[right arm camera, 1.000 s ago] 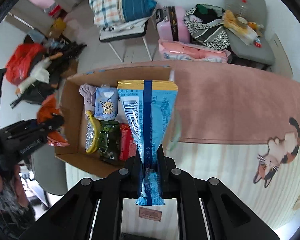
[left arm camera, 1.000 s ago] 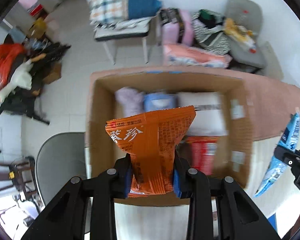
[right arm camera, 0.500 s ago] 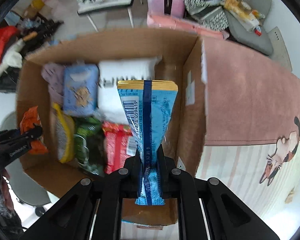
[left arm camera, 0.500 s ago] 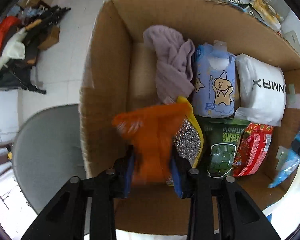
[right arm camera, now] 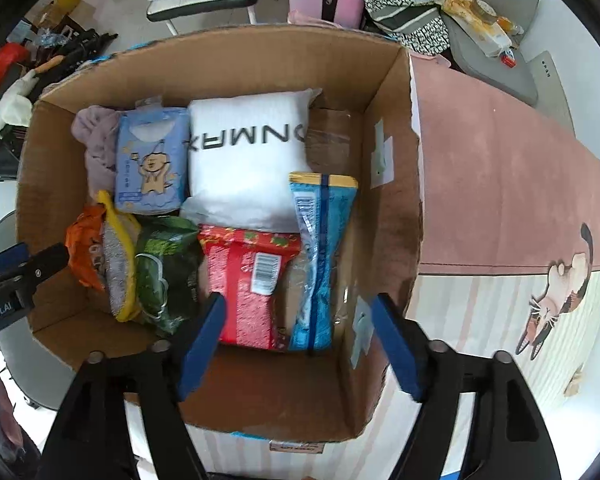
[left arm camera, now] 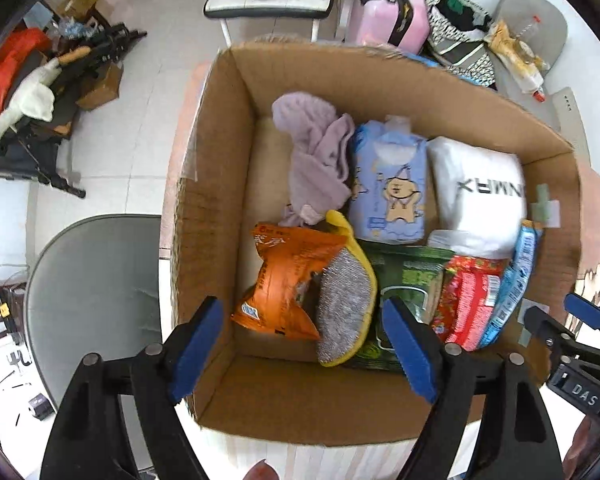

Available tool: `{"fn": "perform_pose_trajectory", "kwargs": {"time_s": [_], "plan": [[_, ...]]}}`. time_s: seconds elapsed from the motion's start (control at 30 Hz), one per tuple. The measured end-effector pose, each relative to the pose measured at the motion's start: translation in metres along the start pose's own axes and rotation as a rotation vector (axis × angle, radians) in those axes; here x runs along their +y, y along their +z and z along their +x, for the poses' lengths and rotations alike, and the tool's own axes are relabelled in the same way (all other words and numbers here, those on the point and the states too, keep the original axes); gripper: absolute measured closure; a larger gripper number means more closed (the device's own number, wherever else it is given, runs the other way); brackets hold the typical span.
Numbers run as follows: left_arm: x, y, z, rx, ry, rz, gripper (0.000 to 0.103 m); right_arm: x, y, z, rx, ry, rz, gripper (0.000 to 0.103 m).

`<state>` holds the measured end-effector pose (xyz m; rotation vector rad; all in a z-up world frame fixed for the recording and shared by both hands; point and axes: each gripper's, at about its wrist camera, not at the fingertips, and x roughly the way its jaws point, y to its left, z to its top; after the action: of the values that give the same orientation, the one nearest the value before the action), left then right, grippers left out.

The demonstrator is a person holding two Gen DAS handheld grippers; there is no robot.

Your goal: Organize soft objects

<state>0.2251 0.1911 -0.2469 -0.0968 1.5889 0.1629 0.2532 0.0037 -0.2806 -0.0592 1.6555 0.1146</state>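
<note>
An open cardboard box (left arm camera: 204,184) (right arm camera: 396,216) holds several soft things. The orange snack packet (left arm camera: 284,280) (right arm camera: 82,248) lies at its left side beside a yellow-edged scouring pad (left arm camera: 342,300). The blue packet (right arm camera: 320,256) (left arm camera: 512,280) leans at the box's right side next to a red packet (right arm camera: 252,280). My left gripper (left arm camera: 304,344) hangs over the orange packet, jaws opening, pads clear of it. My right gripper (right arm camera: 300,340) hangs over the red and blue packets, jaws opening, nothing pressed between them.
Also in the box are a lilac cloth (left arm camera: 320,152), a blue tissue pack (left arm camera: 392,184), a white pack (right arm camera: 248,160) and a green packet (right arm camera: 164,272). The box stands on a pink and striped cat-print cloth (right arm camera: 500,200). A grey chair (left arm camera: 92,304) stands at the left.
Both grippers came down over the box and spread their jaws. The orange packet dropped from the left one and the blue packet from the right; both now rest inside the box.
</note>
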Motion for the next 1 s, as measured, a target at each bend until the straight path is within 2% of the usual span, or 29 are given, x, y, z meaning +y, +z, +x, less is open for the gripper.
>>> {"fn": "perform_pose_trajectory", "kwargs": {"time_s": [0.23,0.27,0.3,0.33,0.37,0.73,1.0], "plan": [[-0.001,-0.016,-0.007,-0.052,0.0,0.008,0.022,0.008,-0.014,-0.001,-0.023,-0.001,-0.007,0.018],[-0.003,-0.019,-0.007,-0.056,0.005,0.008,0.02,0.008,-0.016,-0.001,-0.028,-0.004,-0.009,0.013],[-0.004,-0.02,-0.006,-0.061,0.009,0.006,0.009,0.009,-0.018,0.0,-0.032,-0.005,-0.01,0.01],[-0.004,-0.021,-0.006,-0.065,0.01,0.005,0.002,0.009,-0.019,0.001,-0.034,0.0,-0.009,0.005],[-0.004,-0.022,-0.005,-0.068,0.011,0.002,0.002,0.009,-0.021,0.002,-0.035,0.001,-0.007,0.0],[-0.002,-0.029,-0.017,-0.101,0.018,-0.024,0.002,0.002,-0.029,-0.009,-0.076,-0.014,0.016,0.0],[-0.008,-0.053,-0.071,-0.197,0.008,-0.019,0.002,-0.007,-0.053,-0.062,-0.175,-0.009,0.017,0.0]]}}
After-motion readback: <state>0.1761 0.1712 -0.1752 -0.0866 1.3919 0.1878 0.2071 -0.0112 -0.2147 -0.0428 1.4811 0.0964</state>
